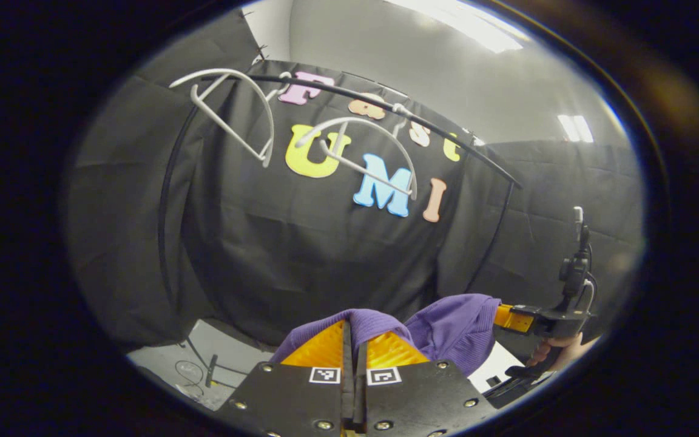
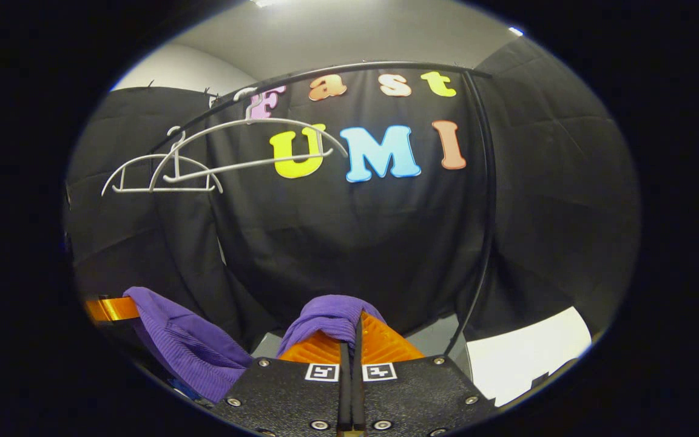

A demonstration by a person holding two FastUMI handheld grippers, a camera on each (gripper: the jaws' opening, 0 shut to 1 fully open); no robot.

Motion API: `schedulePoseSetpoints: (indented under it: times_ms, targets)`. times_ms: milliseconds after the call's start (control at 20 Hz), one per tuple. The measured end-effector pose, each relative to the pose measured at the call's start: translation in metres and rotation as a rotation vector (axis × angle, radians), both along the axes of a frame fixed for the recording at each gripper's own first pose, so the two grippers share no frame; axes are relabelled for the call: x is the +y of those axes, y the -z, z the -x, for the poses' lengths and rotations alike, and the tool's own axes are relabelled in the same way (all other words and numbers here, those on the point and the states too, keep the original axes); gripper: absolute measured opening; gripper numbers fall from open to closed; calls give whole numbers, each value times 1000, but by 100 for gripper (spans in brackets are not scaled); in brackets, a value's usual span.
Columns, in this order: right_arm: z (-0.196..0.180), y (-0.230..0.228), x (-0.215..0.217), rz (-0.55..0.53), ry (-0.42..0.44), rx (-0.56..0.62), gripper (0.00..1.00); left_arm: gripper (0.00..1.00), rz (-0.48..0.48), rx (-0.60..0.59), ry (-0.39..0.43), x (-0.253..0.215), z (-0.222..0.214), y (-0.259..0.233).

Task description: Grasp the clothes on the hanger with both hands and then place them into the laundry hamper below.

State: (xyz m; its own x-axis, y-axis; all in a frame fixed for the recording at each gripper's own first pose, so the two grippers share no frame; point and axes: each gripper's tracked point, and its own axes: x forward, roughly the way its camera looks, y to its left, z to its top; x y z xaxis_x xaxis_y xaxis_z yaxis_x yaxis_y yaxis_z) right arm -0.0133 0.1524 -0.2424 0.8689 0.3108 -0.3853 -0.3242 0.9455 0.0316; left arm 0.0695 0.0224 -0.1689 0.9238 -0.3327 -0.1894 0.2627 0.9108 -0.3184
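A purple ribbed garment hangs between my two grippers, well below the rail. My left gripper is shut on one fold of it, with cloth bunched over the fingertips. In the left gripper view the right gripper shows at the right, held by a hand, with the purple cloth draped from it. My right gripper is shut on another fold of the garment. The rest of the cloth sags to the left, toward the left gripper.
Two bare white hangers hang on the curved black rail in front of the black cloth wall. The same hangers appear at upper left in the right gripper view. A pale floor and a white surface lie below.
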Motion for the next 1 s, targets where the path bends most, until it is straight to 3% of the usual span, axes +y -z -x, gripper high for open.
schedulePoseSetpoints:
  times_ms: [50, 250, 300, 450, 850, 1000]
  targets:
    - [8, 18, -1, 9, 8, 32, 0, 0, -11, 18, 15, -2, 3, 14]
    - [38, 91, -8, 32, 55, 210, 0, 1, -59, 122, 55, -15, 6, 84]
    - [42, 105, -9, 36, 70, 244, 0, 5, -95, 155, 60, -15, 8, 104]
    - [55, 150, -6, 58, 75, 352, 0, 1, -152, 239, 100, -29, 10, 161]
    - [81, 204, -4, 99, 91, 508, 5, 1, -206, 371, 127, -32, -3, 230]
    - [96, 211, -3, 89, 93, 571, 13, 5, -259, 426, 106, -22, 2, 243]
